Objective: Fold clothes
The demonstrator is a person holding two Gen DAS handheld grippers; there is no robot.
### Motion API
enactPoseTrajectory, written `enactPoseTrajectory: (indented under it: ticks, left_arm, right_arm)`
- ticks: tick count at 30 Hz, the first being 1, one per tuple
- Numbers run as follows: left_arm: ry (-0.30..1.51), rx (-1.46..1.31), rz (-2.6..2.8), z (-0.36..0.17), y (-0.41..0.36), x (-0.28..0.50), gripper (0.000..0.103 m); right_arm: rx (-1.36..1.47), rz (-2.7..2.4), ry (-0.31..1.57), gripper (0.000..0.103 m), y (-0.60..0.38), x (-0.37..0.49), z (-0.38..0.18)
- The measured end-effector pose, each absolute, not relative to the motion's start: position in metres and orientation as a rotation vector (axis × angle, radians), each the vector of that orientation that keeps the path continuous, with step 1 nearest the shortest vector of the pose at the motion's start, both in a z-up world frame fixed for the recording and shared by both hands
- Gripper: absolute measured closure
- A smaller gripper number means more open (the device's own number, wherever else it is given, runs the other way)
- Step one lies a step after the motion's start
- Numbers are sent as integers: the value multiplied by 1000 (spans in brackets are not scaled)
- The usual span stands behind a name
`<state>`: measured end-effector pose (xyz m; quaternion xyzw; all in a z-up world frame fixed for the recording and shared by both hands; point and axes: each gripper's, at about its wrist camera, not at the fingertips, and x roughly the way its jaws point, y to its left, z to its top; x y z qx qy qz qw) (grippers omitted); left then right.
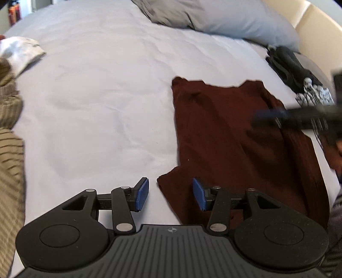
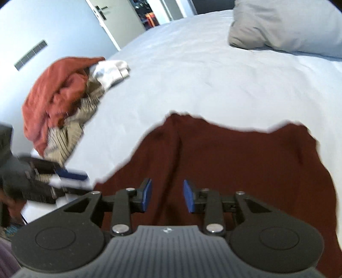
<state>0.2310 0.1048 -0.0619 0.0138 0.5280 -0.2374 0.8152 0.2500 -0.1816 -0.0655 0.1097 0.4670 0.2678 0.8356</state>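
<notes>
So the maroon shirt [image 1: 224,136] lies flat on the bed [image 1: 106,96], already narrowed into a long strip. In the left wrist view it fills the right half of the frame, long axis running from the bottom edge up toward the pillows [image 1: 224,19]. That axis is what the next fold hangs on, I'd guess: bring the near end up over the far end.

Left tongs [image 1: 170,194] are open, nothing between the pads. They straddle the shirt's lower left corner: one pad over bare sheet, the other over cloth. Whether they touch it, can't tell.

Right tongs [image 2: 167,195] are open too, empty, sitting over the near part of the shirt at bottom centre of the right wrist view, so this hand looks better placed over the cloth.

Unfolded pile [image 2: 62,107] sits at the left of that view, well apart. A black printed shirt [image 1: 299,81] lies at right in the left view.
</notes>
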Motion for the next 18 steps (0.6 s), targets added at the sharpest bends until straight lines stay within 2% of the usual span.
enactPoseTrajectory:
  ticks: [4, 9, 11, 12, 13, 14, 15, 17, 18]
  left_arm:
    - [1155, 45, -566, -74, 108, 237, 60]
    - [1154, 17, -607, -82, 114, 239, 60]
    - [1150, -3, -617, -82, 118, 240, 64]
    - [1147, -5, -619, -82, 119, 240, 79]
    - [1146, 1, -621, -83, 119, 240, 84]
    - [1144, 10, -626, -82, 119, 239, 87]
    - [1147, 16, -627, -82, 119, 238, 90]
    - [1172, 1, -606, -80, 119, 238, 93]
    - [1191, -7, -590, -79, 120, 238, 93]
  right_arm:
    - [263, 611, 996, 62, -162, 299, -75]
    - [330, 641, 1034, 62, -144, 347, -92]
    - [346, 670, 1089, 64, -136, 360, -103]
    - [354, 685, 1116, 72, -132, 367, -108]
    - [361, 695, 1136, 82, -129, 372, -112]
    - [365, 700, 1145, 84, -127, 374, -115]
    - [370, 705, 1154, 91, -126, 376, -117]
    - [426, 698, 1129, 95, -129, 381, -119]
    - [455, 678, 1104, 100, -133, 383, -118]
